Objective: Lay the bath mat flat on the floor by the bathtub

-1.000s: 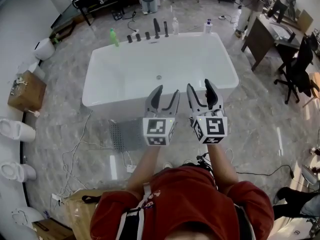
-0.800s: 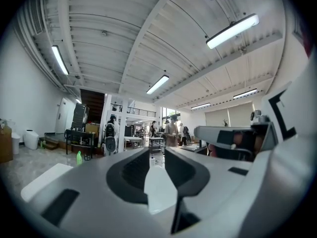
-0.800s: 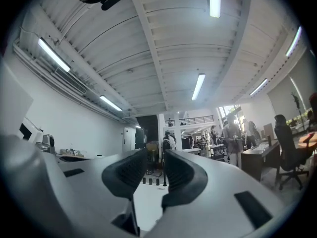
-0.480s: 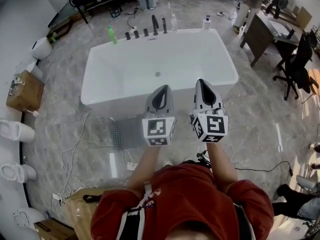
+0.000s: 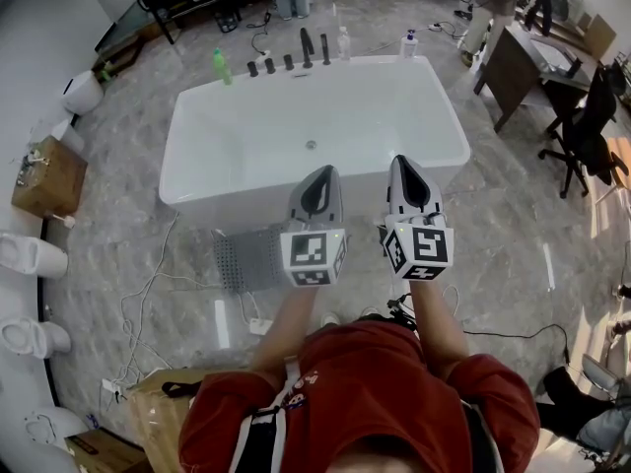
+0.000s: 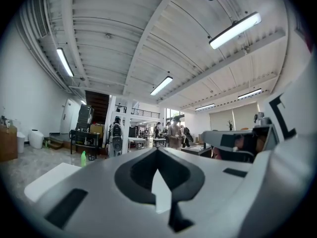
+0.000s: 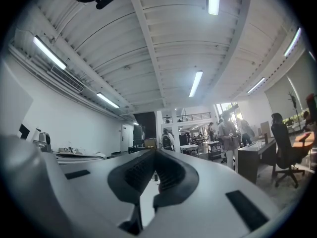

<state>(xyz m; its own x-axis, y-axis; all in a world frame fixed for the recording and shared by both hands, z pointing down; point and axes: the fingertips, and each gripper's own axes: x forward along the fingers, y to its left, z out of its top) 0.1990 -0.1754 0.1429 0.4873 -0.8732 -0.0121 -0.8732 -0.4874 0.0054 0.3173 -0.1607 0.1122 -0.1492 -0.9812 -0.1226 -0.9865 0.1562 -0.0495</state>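
A grey, dotted bath mat [image 5: 246, 260] lies on the marble floor against the near side of the white bathtub [image 5: 237, 136]; its right part is hidden behind my left gripper. Both grippers are held up side by side over the tub's near rim, well above the mat. My left gripper [image 5: 317, 173] is shut with nothing in it, and its closed tips [image 6: 157, 150] point across the room. My right gripper [image 5: 406, 162] is also shut and empty, jaws together [image 7: 154, 151]. Neither touches the mat.
A green bottle [image 5: 223, 68], black taps [image 5: 307, 47] and other bottles stand on the tub's far rim. White cables [image 5: 148, 304] trail over the floor left of the mat. A cardboard box [image 5: 49, 177] and toilets [image 5: 30, 256] line the left; a desk [image 5: 523, 72] and office chair [image 5: 592, 141] stand at right.
Both grippers' jaws went from open to shut a second ago and have stayed shut. The hands have barely moved since.
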